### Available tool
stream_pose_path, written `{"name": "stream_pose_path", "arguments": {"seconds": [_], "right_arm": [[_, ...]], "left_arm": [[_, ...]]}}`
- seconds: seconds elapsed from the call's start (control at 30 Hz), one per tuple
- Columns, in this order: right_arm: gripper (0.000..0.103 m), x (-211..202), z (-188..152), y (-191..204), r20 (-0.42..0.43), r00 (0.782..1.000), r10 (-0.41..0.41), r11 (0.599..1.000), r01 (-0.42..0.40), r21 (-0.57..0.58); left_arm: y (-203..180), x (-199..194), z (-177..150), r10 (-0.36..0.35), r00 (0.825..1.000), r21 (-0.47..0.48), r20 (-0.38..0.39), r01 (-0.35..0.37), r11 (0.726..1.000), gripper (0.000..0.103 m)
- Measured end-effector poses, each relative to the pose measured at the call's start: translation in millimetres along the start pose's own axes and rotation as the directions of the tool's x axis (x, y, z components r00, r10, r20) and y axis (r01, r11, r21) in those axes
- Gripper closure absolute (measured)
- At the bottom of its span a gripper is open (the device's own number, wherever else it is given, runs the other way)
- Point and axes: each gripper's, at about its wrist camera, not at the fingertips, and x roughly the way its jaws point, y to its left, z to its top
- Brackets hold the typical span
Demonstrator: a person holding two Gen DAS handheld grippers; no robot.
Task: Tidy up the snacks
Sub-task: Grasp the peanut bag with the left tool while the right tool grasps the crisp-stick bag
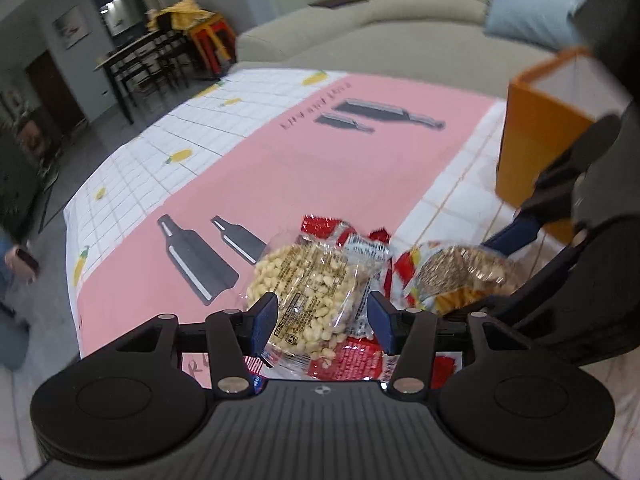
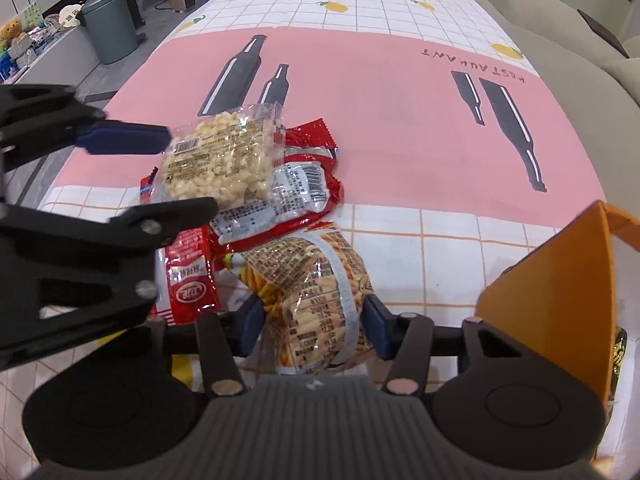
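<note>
A pile of snack packets lies on the pink and white tablecloth [image 2: 400,120]. On top is a clear bag of pale puffed corn [image 1: 304,292] [image 2: 218,156]. My left gripper [image 1: 322,320] [image 2: 188,172] has its blue pads on both sides of that bag, touching it. A clear bag of orange sticks [image 2: 316,300] [image 1: 460,276] sits between the pads of my right gripper [image 2: 312,324], which press its sides. Red packets [image 2: 192,280] [image 1: 356,360] lie under both bags. An orange box [image 2: 552,304] [image 1: 540,136] stands open at the right.
A beige sofa [image 1: 400,12] runs along the table's far side, with a blue cushion [image 1: 532,8]. A grey bin [image 2: 108,24] and a small heater stand on the floor beyond the table. Dark chairs and a table [image 1: 148,60] are at the back.
</note>
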Motion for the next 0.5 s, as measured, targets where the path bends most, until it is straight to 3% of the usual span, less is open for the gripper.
{"name": "stream_pose_path", "arguments": {"seconds": [0.33, 0.5], "right_arm": [[0.050, 1.3, -2.5, -6.9, 0.001, 0.999, 0.038, 0.998, -0.038, 0.043], [0.049, 1.3, -5.4, -5.8, 0.003, 0.999, 0.037, 0.998, -0.038, 0.040]], "left_arm": [[-14.1, 24.6, -0.3, 0.087, 0.995, 0.196, -0.052, -0.075, 0.978, 0.030], [-11.1, 33.2, 3.7, 0.079, 0.996, 0.185, -0.050, -0.068, 0.980, 0.019]]}}
